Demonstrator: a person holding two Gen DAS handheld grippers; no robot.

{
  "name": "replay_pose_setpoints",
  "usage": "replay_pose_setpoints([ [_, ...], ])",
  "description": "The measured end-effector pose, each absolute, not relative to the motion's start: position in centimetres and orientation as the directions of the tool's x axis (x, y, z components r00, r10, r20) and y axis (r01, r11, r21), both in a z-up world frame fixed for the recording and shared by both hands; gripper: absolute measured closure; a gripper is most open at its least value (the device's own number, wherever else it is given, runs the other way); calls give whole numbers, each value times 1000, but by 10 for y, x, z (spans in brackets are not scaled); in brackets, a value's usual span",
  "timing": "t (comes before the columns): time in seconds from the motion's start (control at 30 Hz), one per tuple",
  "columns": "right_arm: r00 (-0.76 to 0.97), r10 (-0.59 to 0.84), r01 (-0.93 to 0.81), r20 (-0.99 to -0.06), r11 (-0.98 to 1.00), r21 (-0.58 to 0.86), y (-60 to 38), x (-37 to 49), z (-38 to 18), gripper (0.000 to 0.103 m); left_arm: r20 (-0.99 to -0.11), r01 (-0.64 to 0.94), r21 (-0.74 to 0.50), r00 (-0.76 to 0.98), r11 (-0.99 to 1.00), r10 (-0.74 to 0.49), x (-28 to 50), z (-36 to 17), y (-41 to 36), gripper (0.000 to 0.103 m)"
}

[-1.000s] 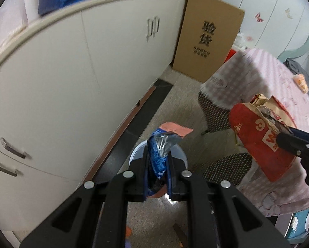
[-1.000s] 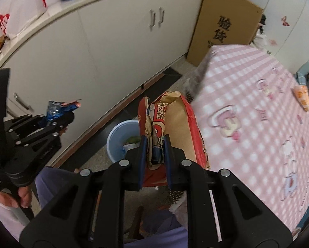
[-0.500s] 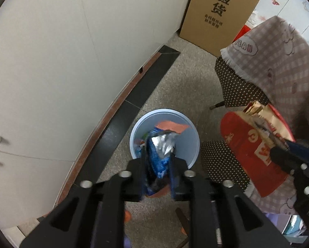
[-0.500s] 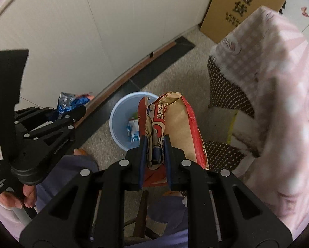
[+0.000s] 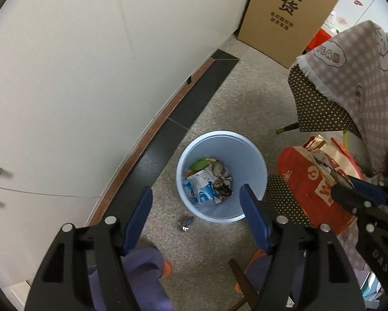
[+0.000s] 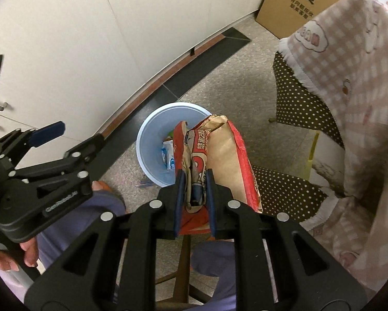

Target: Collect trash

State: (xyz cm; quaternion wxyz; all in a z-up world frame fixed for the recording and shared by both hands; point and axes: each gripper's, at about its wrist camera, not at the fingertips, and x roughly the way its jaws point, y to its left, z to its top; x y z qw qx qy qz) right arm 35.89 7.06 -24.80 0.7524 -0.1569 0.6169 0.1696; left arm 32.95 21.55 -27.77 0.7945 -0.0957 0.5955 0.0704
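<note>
A light blue trash bin (image 5: 256,160) stands on the floor, with wrappers and cartons (image 5: 204,184) in its bottom. My left gripper (image 5: 195,188) hangs over the bin's near rim, pointing down. Its jaws are opening and nothing is between them. My right gripper (image 6: 195,178) is shut on a crumpled red-and-brown paper bag (image 6: 222,155), held just right of the bin (image 6: 152,134) and partly covering its rim. The left wrist view shows that bag (image 5: 310,181) at the right. A small bluish scrap (image 5: 186,224) lies on the floor beside the bin.
White cabinet doors (image 5: 77,77) run along the left, close behind the bin. A brown cardboard box (image 5: 290,15) stands at the back. A dotted chair cushion (image 6: 284,186) and a pink checked tablecloth (image 6: 354,64) crowd the right. The person's purple-trousered legs (image 5: 142,272) are below.
Both grippers have sunk toward the bin. The left jaws have spread wide and the blue wrapper they held is gone from them. The right gripper keeps its hold on the paper bag.
</note>
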Motion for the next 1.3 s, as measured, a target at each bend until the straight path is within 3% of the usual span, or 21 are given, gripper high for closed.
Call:
replay_pose_setpoints([
  [0.17, 170, 70, -463, -983, 886, -17, 83, 362, -258, 86, -960, -257, -60, 281, 964, 15, 316, -273, 233, 35],
  [0.23, 172, 96, -473, -980, 881, 3, 89, 366, -261, 80, -960, -266, -55, 280, 962, 22, 312, -272, 238, 35],
  [0.3, 184, 86, -455, -979, 890, -7, 90, 367, -264, 41, -962, -275, -53, 272, 960, 25, 309, -273, 241, 35],
  [0.33, 204, 87, -446, -975, 895, -13, 89, 366, -263, 33, -963, -278, -49, 269, 959, 29, 308, -274, 242, 35],
  [0.73, 202, 108, -481, -973, 876, -2, 77, 344, -252, 33, -960, -270, -38, 276, 962, 39, 298, -263, 229, 35],
  [1.3, 398, 290, -499, -870, 865, 60, 10, 288, -133, 33, -862, -204, -49, 504, 978, 62, 259, -152, 175, 35],
])
